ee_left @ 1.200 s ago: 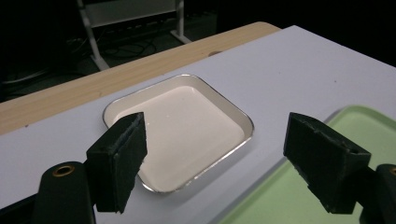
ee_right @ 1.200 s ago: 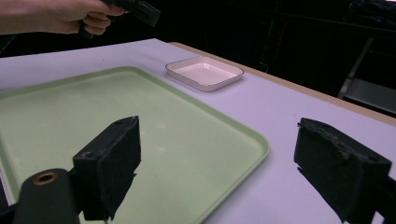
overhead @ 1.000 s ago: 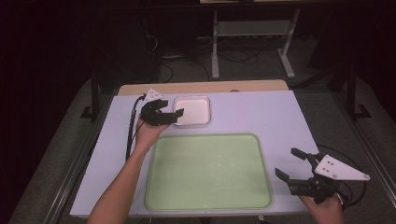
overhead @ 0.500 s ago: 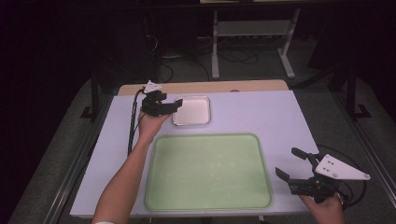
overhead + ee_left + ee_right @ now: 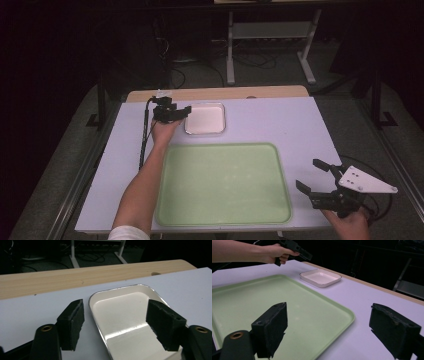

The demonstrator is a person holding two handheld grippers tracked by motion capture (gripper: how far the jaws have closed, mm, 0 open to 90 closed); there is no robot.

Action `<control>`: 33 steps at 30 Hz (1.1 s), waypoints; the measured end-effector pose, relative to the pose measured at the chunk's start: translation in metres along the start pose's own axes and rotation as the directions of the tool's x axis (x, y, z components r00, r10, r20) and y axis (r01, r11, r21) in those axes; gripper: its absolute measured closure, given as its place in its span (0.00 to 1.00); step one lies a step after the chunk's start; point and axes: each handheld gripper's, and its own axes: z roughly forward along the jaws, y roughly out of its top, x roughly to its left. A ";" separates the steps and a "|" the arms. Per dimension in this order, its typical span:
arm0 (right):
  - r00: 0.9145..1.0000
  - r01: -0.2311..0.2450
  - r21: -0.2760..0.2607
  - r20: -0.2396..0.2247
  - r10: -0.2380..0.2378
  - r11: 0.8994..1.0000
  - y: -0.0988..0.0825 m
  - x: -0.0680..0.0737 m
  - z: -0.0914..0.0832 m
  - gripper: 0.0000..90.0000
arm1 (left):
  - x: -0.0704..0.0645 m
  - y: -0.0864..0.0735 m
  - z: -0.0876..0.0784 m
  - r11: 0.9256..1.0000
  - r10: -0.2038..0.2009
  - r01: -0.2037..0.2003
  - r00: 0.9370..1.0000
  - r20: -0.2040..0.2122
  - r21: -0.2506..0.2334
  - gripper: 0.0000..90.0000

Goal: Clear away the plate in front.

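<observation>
The white dish (image 5: pixel 204 119) sits at the far side of the desk (image 5: pixel 280 125), beyond the green tray (image 5: pixel 222 184). The left tool (image 5: pixel 115 315) straddles its near-left rim, jaws closing but not yet gripping. Next: close fully on the rim. The right tool (image 5: pixel 315 176) idles wide open, empty.

no readable text, no labels, no brands, no numbers, no signs

small dish (image 5: pixel 204 119) behind large tray (image 5: pixel 222 184)
</observation>
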 end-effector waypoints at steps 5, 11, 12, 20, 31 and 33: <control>1.000 0.002 0.004 -0.005 -0.002 1.000 0.000 0.000 0.001 0.16 | 0.002 -0.003 0.010 1.000 -0.020 0.020 1.000 -0.006 0.020 0.40; 1.000 0.000 0.007 -0.002 0.000 1.000 0.000 -0.001 0.000 0.16 | -0.002 0.002 0.022 0.998 -0.008 0.009 1.000 -0.016 0.060 0.40; 1.000 -0.002 0.007 -0.001 0.002 1.000 0.000 -0.001 0.000 0.16 | -0.003 0.002 0.023 0.998 -0.005 0.006 1.000 -0.023 0.065 0.41; 1.000 -0.003 0.002 0.003 0.003 1.000 -0.001 -0.002 -0.002 0.16 | -0.001 -0.005 0.037 0.987 -0.028 0.038 0.997 -0.067 0.156 0.37; 1.000 -0.001 0.001 0.000 0.001 1.000 0.000 0.000 -0.002 0.16 | 0.000 -0.008 0.040 0.973 -0.089 0.104 0.993 -0.082 0.207 0.49; 1.000 0.003 -0.001 -0.001 -0.003 1.000 0.000 0.000 -0.002 0.16 | -0.001 -0.008 0.041 0.971 -0.086 0.103 0.993 -0.085 0.215 0.51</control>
